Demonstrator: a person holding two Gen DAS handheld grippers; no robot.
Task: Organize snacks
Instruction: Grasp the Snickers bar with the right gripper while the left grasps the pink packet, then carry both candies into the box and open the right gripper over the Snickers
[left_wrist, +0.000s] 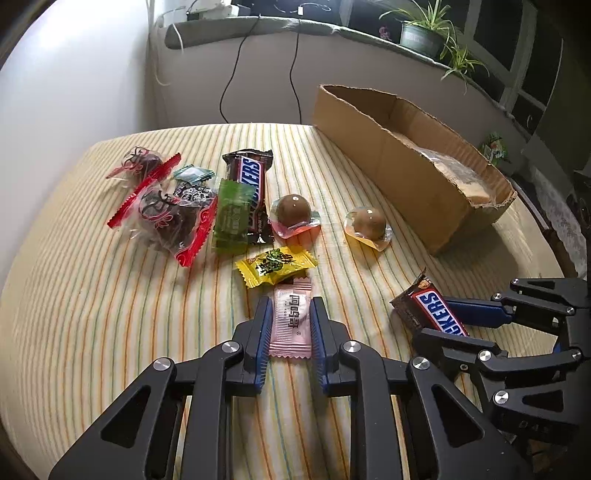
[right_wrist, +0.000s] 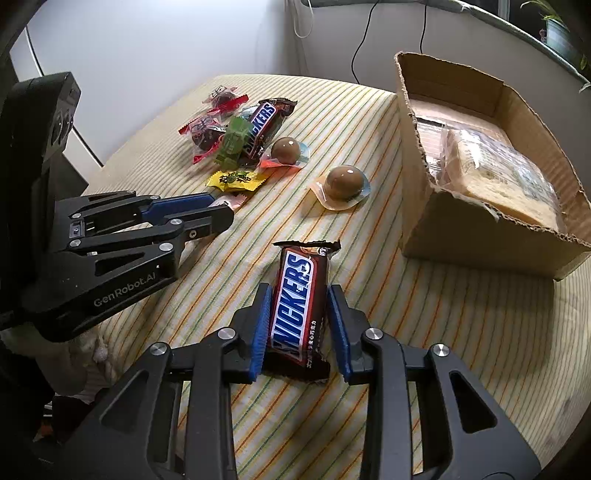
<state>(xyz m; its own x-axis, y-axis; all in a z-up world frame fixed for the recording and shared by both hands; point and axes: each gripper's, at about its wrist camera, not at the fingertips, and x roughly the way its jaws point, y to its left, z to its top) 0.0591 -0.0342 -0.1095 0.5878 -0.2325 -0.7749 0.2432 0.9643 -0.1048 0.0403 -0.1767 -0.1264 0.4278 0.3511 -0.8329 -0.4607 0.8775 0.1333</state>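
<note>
A pink snack packet (left_wrist: 290, 325) lies on the striped cloth with my left gripper (left_wrist: 289, 306) shut on it, blue pads against both long edges. In the right wrist view the left gripper (right_wrist: 223, 208) comes in from the left, and only a corner of the pink packet (right_wrist: 233, 201) shows. A Snickers bar (right_wrist: 295, 306) lies lengthwise between the pads of my right gripper (right_wrist: 299, 295), which press on its sides. The left wrist view shows the right gripper (left_wrist: 436, 319) at the right with the same Snickers bar (left_wrist: 430, 308) in it.
An open cardboard box (left_wrist: 388, 166) stands at the right and holds a wrapped bread pack (right_wrist: 498, 173). Loose on the cloth are a second Snickers (left_wrist: 251, 184), a green packet (left_wrist: 231, 218), a yellow packet (left_wrist: 275, 264), two chocolate domes (left_wrist: 293, 212) (left_wrist: 369, 221) and red-edged bags (left_wrist: 166, 214).
</note>
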